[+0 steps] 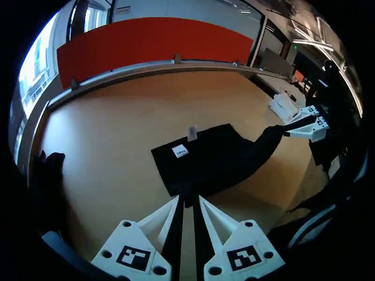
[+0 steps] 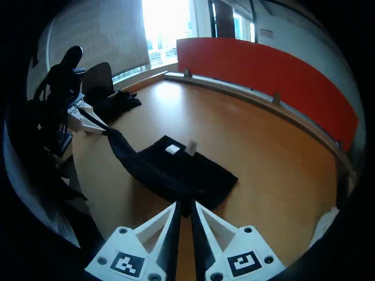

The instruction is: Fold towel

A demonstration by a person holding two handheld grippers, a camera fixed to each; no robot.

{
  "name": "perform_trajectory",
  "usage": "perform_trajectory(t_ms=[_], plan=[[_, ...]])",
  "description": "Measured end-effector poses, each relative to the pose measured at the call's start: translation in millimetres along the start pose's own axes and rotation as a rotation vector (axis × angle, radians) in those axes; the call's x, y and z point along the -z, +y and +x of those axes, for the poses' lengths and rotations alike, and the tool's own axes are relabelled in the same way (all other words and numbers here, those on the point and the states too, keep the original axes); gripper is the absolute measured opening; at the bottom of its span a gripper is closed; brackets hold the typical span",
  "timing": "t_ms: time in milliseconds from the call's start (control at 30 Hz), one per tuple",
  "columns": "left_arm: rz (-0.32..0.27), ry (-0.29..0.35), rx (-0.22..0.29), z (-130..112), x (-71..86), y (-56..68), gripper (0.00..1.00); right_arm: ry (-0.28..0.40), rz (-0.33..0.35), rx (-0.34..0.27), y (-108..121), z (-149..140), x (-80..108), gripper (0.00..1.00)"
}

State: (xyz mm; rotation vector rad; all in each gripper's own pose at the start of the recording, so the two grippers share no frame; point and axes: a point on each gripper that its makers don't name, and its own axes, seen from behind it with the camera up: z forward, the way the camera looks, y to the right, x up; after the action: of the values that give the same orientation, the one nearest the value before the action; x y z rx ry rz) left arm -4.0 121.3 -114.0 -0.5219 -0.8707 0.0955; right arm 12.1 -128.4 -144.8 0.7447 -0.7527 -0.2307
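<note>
Spreading across the broad wooden surface [image 1: 108, 140], the black towel [image 1: 211, 159] lies mostly flat near its middle, with one edge raised in a sagging ridge between our two holds. We judge it soft, light and limp. It will likely drape and slip wherever it goes unsupported, so the corners are the places to take it. The left tongs [image 1: 187, 202] are clenched on one corner of that edge, and the right tongs [image 2: 185, 204] pinch the neighbouring corner. A small white tag [image 1: 180, 151] sits on the cloth near its far edge.
</note>
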Motion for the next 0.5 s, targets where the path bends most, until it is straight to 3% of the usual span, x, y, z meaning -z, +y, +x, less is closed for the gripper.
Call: perform_trajectory(t_ms=[500], plan=[[0.002, 0.001, 0.0, 12, -49.6, -14.9, 0.14, -0.054, -0.009, -0.017, 30, -12, -45.3, 0.14]])
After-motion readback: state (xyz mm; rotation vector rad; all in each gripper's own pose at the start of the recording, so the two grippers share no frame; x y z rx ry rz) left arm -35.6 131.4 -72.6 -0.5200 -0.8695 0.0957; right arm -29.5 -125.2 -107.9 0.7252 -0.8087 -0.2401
